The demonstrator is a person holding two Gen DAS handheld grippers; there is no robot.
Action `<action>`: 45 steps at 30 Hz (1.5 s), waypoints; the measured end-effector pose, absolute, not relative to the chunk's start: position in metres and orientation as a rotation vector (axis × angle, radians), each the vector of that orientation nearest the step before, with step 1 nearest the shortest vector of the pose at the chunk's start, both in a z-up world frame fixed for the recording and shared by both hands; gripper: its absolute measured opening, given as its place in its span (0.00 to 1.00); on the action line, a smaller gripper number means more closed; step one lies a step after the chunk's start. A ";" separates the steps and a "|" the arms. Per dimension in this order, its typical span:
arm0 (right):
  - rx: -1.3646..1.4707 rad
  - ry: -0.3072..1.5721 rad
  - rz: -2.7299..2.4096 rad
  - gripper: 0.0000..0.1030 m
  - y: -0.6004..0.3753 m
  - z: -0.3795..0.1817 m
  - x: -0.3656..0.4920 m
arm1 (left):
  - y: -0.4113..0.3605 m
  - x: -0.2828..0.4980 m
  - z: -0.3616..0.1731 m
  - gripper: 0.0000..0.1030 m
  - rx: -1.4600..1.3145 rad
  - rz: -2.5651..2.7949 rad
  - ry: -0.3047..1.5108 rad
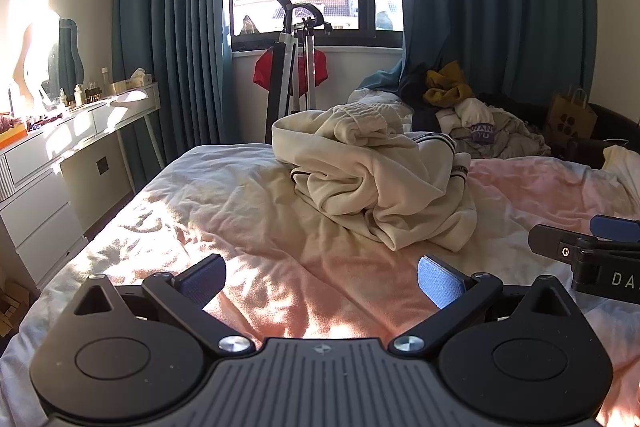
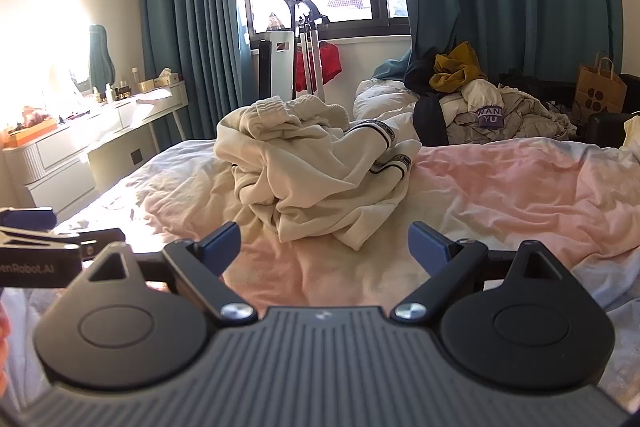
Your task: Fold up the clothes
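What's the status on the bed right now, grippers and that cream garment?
Left gripper open, empty. Right gripper open, empty. Cream garment crumpled in a heap on the bed sheet, untouched, ahead of both. Nothing between grippers and garment.

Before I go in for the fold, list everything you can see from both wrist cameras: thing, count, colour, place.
cream garment: one, cream with dark-striped cuffs, crumpled mid-bed
bed sheet: one, pink and white, wrinkled, under the garment
clothes pile: one heap, mustard, dark, white and grey, far right end of bed
paper bag: one, brown, far right by the wall
curtains: two, teal, either side of the window
dresser: one, white, left wall, bottles on top
metal stand: one, silver and black, below the window
red cloth: one, behind the stand
left tool: open, empty, over the near sheet
right tool: open, empty, short of the garment
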State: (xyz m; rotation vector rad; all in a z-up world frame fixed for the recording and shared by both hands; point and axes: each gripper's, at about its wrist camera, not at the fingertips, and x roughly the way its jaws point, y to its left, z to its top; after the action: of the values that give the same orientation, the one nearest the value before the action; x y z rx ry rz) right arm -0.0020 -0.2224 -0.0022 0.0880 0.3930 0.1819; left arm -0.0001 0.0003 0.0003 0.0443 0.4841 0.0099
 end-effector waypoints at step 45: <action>0.106 0.408 0.192 0.89 -0.225 -0.009 0.000 | 0.001 0.000 0.001 1.00 0.025 -0.023 0.480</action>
State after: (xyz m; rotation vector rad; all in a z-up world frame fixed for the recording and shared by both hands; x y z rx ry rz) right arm 0.0001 -0.2250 -0.0086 0.1055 0.4076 0.1920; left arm -0.0002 0.0012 0.0007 0.0250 0.4798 -0.0228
